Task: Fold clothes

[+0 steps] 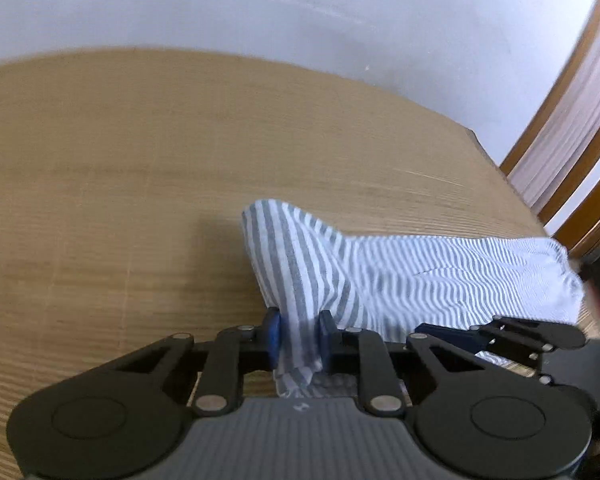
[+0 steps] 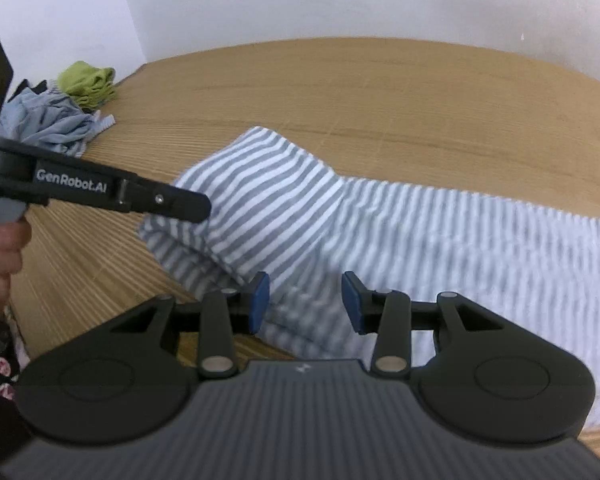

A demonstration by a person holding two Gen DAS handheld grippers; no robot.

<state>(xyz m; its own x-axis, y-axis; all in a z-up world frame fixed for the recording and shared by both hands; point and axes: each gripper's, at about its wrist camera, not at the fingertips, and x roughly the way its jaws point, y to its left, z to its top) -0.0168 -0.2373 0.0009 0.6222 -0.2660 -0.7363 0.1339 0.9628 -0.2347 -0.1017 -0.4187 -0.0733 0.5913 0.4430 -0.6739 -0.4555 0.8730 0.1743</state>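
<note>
1. Pinching a bunched fold of striped garment (image 1: 300, 280): left gripper (image 1: 299, 334), bottom centre of its frame.
2. Spread over the same cloth, pads (image 2: 259, 300) clear of it: right gripper (image 2: 305, 304).
3. Stretched from centre to right edge across wooden surface (image 2: 420, 92).
4. Heaped at upper left: loose clothes (image 2: 60, 116).

A tan woven mat (image 2: 420, 92) covers the surface, running up to a white wall (image 2: 340, 0). A wooden door frame (image 1: 572, 136) stands beside the mat's far right corner, against that wall.
</note>
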